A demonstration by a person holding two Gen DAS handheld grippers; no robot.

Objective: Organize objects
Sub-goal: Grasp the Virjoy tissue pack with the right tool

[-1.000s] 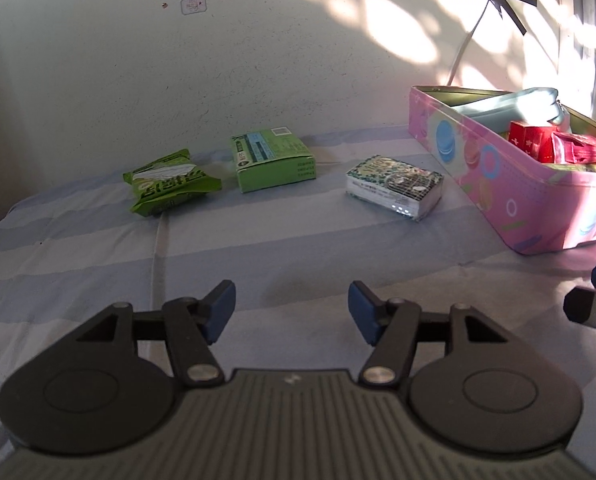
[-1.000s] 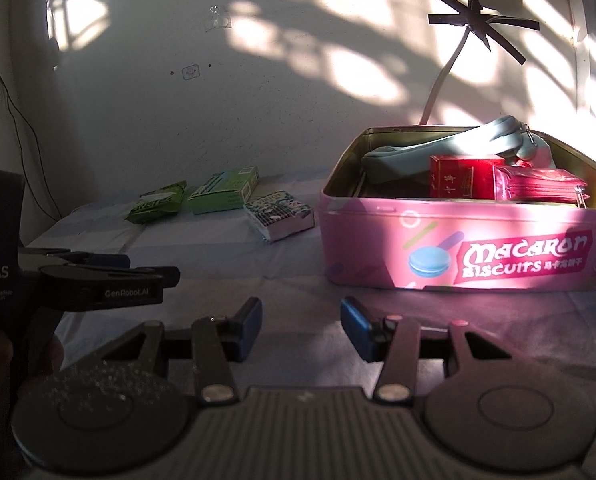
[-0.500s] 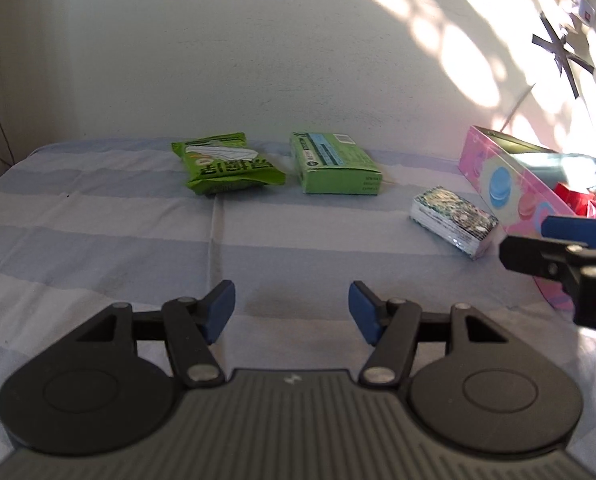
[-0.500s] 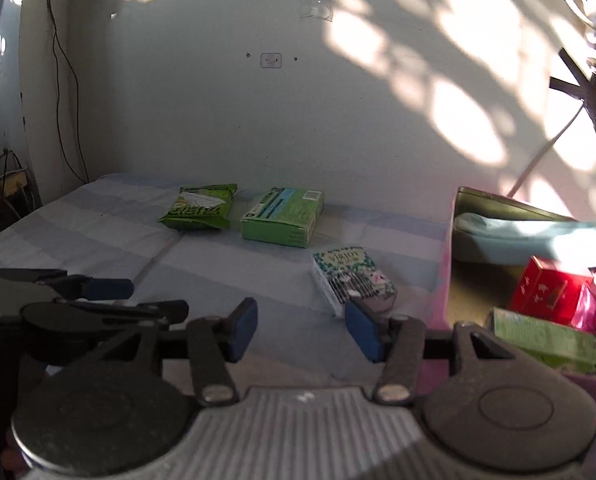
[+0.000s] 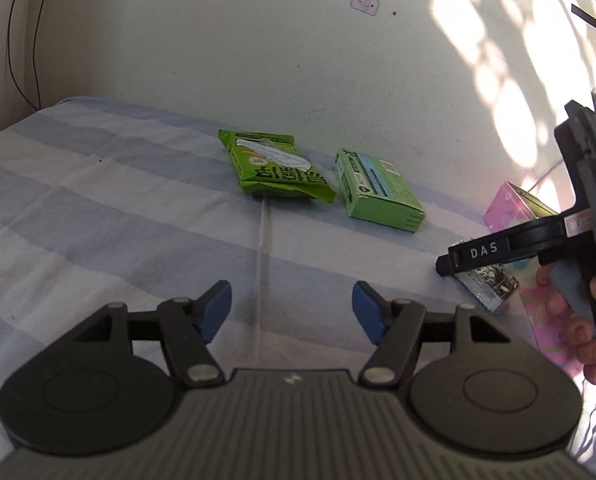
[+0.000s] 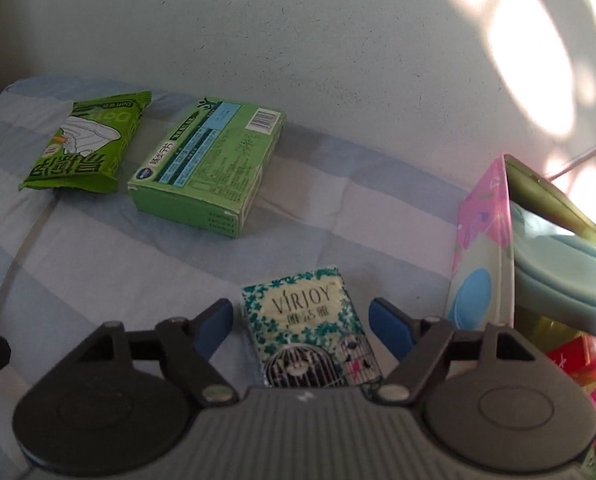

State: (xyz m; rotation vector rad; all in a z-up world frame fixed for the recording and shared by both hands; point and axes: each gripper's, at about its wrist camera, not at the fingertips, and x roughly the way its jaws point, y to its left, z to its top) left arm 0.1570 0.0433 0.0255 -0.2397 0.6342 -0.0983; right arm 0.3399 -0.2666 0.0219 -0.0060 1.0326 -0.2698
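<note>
Straddling VIRJOY tissue pack with right gripper, jaws just widened, pads clear | pack lies on striped bedsheet beside pink biscuit tin | left gripper spread, empty | advice: lower, centre, then squeeze gently.

A striped cloth in pale blue and white bands covers the surface, with a raised seam running from near to far down its middle. Behind it stands a plain whitish wall, dappled with sunlight toward the right. A thin dark cable hangs down the wall's far left corner, and a small pale sticker sits high up.
</note>
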